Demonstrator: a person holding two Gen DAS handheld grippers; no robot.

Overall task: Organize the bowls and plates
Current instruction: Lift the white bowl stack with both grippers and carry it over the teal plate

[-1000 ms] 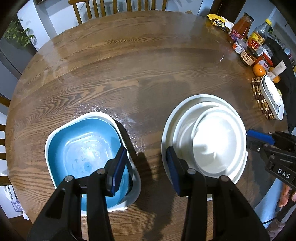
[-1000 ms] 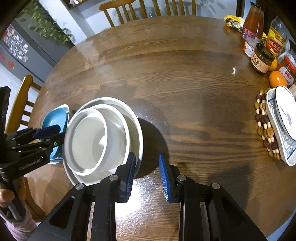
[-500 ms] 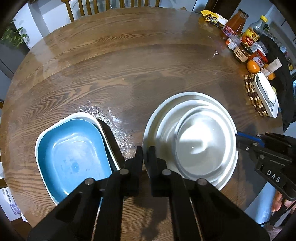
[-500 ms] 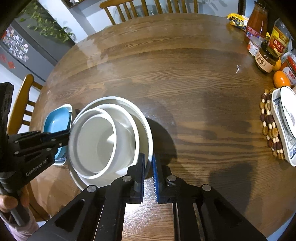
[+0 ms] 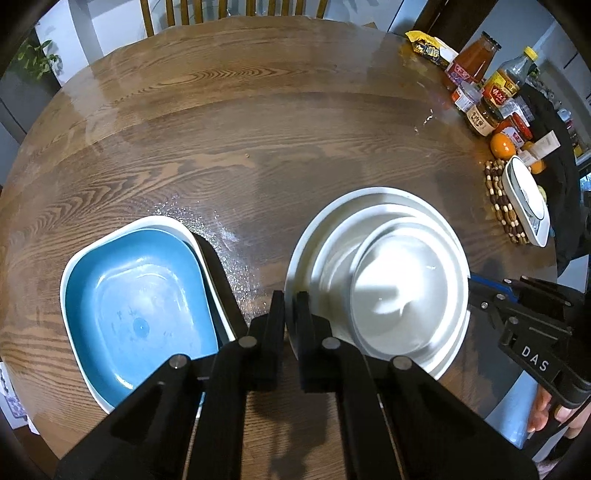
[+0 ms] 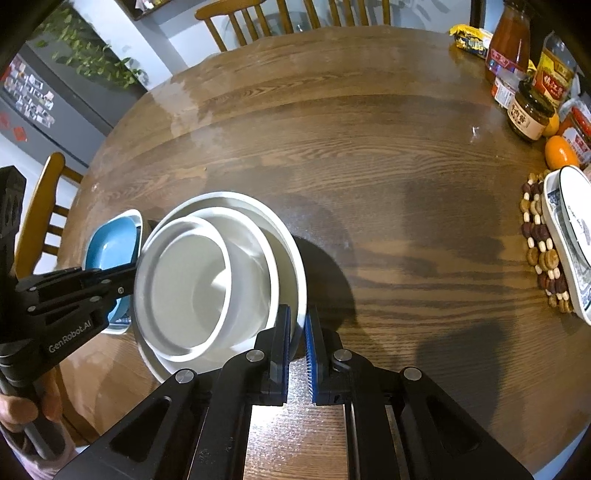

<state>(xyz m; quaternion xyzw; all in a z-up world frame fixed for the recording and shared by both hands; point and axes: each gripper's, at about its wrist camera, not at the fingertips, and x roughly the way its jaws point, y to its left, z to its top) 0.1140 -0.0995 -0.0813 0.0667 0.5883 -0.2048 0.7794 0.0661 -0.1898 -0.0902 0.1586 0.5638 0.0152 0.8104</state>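
A stack of white dishes stands on the round wooden table: a large plate (image 5: 369,194) (image 6: 258,206) with two bowls (image 5: 402,295) (image 6: 192,284) nested in it. My left gripper (image 5: 290,306) (image 6: 129,275) is shut on the plate's left rim. On the opposite side, my right gripper (image 6: 297,321) (image 5: 476,284) is shut on the same plate's rim, which shows between its blue pads. Left of the stack sits a blue dish (image 5: 136,302) (image 6: 110,247) nested in a white square dish (image 5: 162,221).
Jars and sauce bottles (image 6: 528,110) and an orange (image 6: 559,151) crowd the table's right edge. Nearer, a patterned dish (image 6: 569,240) rests on a beaded trivet (image 6: 539,251). Wooden chairs (image 6: 236,14) stand around the table. A hand (image 6: 14,410) holds the left gripper.
Both grippers went from open to shut. The left one closed at the white plate's left rim, the right one on its near right rim. The dishes stayed where they were.
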